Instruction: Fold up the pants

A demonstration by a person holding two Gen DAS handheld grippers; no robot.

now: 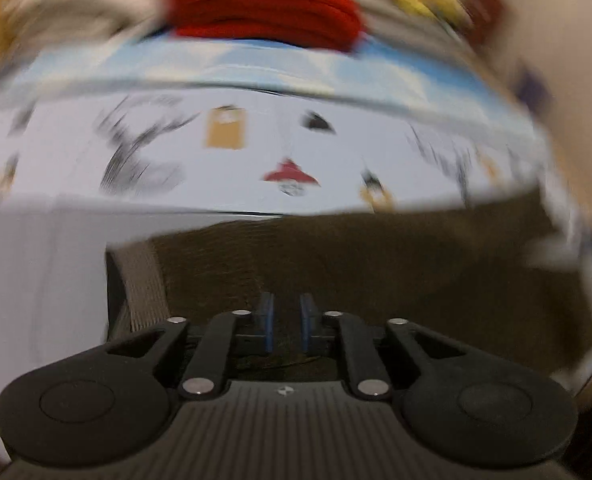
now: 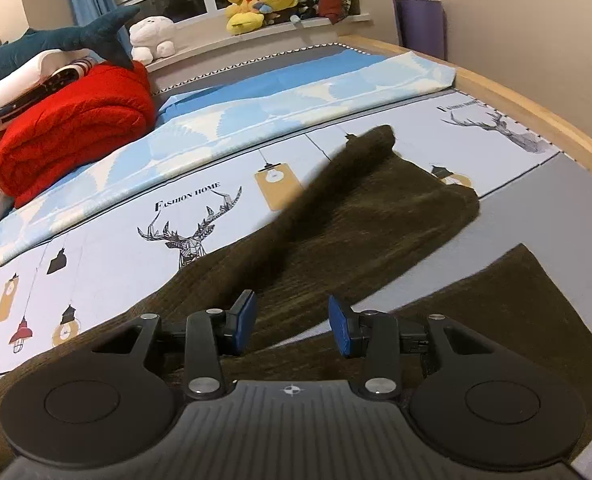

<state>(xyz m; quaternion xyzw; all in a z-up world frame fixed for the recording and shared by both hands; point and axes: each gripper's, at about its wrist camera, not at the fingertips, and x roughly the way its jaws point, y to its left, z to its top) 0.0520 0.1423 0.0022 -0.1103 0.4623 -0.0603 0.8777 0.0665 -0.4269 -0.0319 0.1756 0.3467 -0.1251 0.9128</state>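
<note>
Dark olive-brown pants (image 2: 360, 224) lie spread on the bed, two legs reaching to the right, with one corner (image 2: 372, 136) lifted off the sheet. My right gripper (image 2: 292, 322) is open and empty just above the pants near the split of the legs. In the blurred left wrist view, my left gripper (image 1: 286, 326) has its blue pads close together on the brown pants fabric (image 1: 376, 264), which stretches away from the pads.
The bed sheet (image 2: 144, 216) has deer and lantern prints, with a blue patterned blanket (image 2: 256, 108) behind. A folded red quilt (image 2: 76, 128) and white bedding sit at back left. Plush toys (image 2: 264, 4) line the windowsill. A wooden bed frame (image 2: 536, 112) runs on the right.
</note>
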